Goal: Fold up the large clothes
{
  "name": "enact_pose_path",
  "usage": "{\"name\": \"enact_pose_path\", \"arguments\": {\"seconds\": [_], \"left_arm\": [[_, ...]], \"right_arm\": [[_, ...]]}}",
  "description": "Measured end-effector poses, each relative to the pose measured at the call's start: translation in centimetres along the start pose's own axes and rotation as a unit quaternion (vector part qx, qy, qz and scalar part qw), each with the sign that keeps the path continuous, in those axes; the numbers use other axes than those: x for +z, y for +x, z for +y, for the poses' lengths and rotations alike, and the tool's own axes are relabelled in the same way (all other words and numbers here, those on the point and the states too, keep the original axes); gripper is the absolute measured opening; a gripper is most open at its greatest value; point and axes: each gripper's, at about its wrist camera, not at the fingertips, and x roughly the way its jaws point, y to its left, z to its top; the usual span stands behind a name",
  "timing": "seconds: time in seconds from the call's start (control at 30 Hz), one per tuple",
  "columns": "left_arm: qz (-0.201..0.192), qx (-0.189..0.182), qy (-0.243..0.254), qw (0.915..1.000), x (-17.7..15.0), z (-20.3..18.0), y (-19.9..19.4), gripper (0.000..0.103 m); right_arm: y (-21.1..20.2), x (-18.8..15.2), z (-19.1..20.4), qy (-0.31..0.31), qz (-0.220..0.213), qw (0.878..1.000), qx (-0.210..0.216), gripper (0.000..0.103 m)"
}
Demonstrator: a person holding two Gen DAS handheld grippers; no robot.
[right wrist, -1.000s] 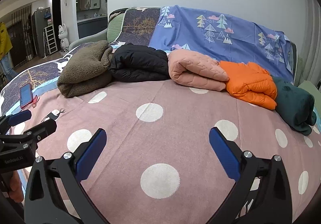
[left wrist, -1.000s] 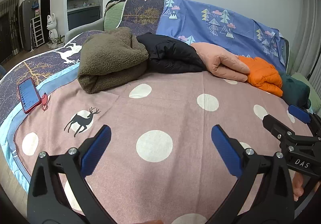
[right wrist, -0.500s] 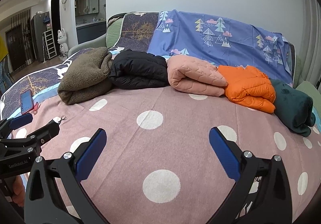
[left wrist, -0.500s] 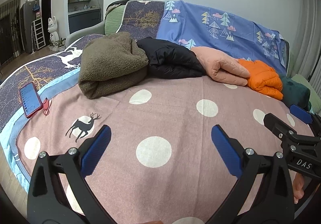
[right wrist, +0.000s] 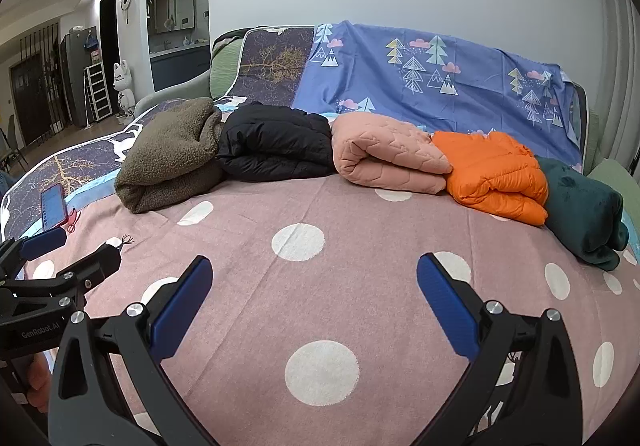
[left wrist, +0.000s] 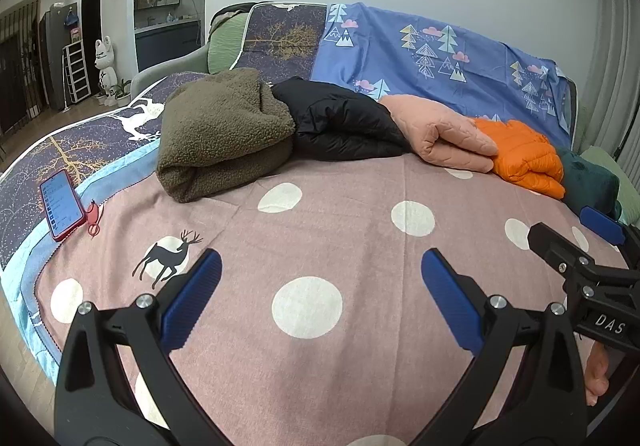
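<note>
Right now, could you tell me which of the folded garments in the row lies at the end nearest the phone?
The brown fleece. It ends the row on the phone's side; the black, pink, orange and dark green ones run away from it.

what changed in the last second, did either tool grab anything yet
No grab. Both tools, left and right, stay open and empty over the pink dotted sheet. The view shifted slightly, as if both tools eased back and tilted up: the folded row sits a bit lower in frame. The brown fleece, black jacket, peach quilted piece, orange jacket, dark green bundle and phone lie unmoved.
</note>
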Motion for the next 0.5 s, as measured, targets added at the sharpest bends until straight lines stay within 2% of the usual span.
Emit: {"name": "enact_pose_path", "arguments": {"seconds": [0.5], "left_arm": [[-0.009, 0.0, 0.006, 0.9999, 0.92, -0.53, -0.44, 0.101]], "right_arm": [[-0.56, 0.9, 0.15, 0.0, -0.011, 1.0, 0.004, 0.102]]}}
